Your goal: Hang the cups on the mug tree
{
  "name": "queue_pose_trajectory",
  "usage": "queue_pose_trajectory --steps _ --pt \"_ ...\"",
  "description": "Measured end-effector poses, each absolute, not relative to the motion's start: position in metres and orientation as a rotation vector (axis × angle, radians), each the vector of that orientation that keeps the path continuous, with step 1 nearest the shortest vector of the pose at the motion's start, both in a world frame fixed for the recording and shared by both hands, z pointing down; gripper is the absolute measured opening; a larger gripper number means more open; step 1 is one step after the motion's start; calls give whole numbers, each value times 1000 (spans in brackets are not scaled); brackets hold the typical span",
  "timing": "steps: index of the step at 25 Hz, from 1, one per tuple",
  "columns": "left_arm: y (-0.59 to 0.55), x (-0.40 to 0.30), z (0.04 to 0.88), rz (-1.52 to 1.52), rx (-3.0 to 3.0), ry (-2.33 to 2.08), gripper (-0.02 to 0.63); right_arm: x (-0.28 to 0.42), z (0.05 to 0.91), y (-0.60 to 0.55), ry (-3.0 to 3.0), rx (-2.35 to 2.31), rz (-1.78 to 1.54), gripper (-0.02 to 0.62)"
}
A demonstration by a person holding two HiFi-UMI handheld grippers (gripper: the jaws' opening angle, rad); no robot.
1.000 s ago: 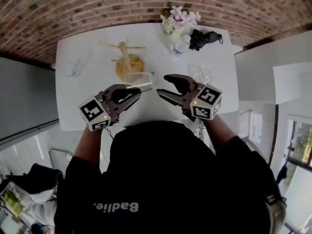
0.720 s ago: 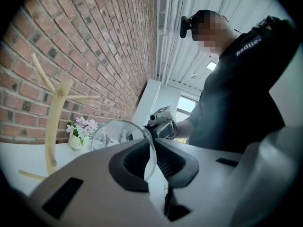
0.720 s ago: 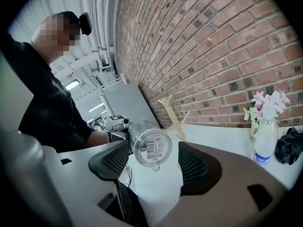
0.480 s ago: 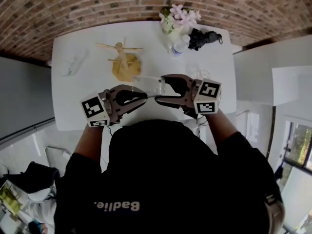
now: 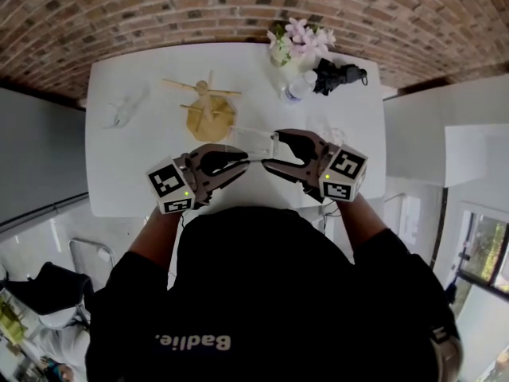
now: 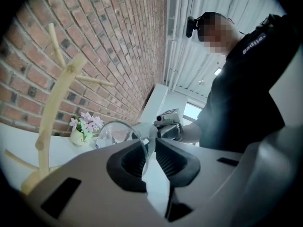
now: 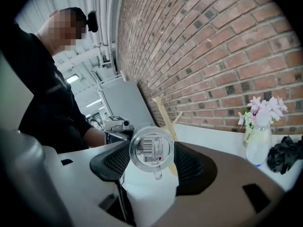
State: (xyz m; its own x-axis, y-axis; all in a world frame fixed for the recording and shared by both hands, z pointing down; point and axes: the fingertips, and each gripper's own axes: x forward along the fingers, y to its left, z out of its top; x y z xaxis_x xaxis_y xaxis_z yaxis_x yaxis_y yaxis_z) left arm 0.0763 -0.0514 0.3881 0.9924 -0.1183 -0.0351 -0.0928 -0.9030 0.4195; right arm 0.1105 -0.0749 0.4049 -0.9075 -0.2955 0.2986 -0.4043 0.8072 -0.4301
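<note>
Carefully, near the mug tree (image 5: pixel 208 108), we clasp the slick, brittle glass cup (image 7: pixel 151 148) by its base in our just-closing right gripper (image 7: pixel 150 168). The left gripper (image 6: pixel 149 149) has just opened its jaws, which loosely straddle the rim.

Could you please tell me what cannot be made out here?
- Head view: the cup is clear glass against white, its outline barely visible.
- Head view: the black object by the bottle is too small to identify.
- Head view: the clear object at the table's left is too faint to identify.
- Head view: the person's head hides the table's near edge.
</note>
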Motion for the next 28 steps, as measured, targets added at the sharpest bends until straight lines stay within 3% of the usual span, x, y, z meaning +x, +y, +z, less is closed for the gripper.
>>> queue_pose_trajectory --steps 13,28 --pt "-89 92 425 -206 2555 -384 135 129 423 -104 -2639 728 561 299" --pt "-121 81 472 -368 2402 -453 158 115 457 -137 -2487 702 458 298"
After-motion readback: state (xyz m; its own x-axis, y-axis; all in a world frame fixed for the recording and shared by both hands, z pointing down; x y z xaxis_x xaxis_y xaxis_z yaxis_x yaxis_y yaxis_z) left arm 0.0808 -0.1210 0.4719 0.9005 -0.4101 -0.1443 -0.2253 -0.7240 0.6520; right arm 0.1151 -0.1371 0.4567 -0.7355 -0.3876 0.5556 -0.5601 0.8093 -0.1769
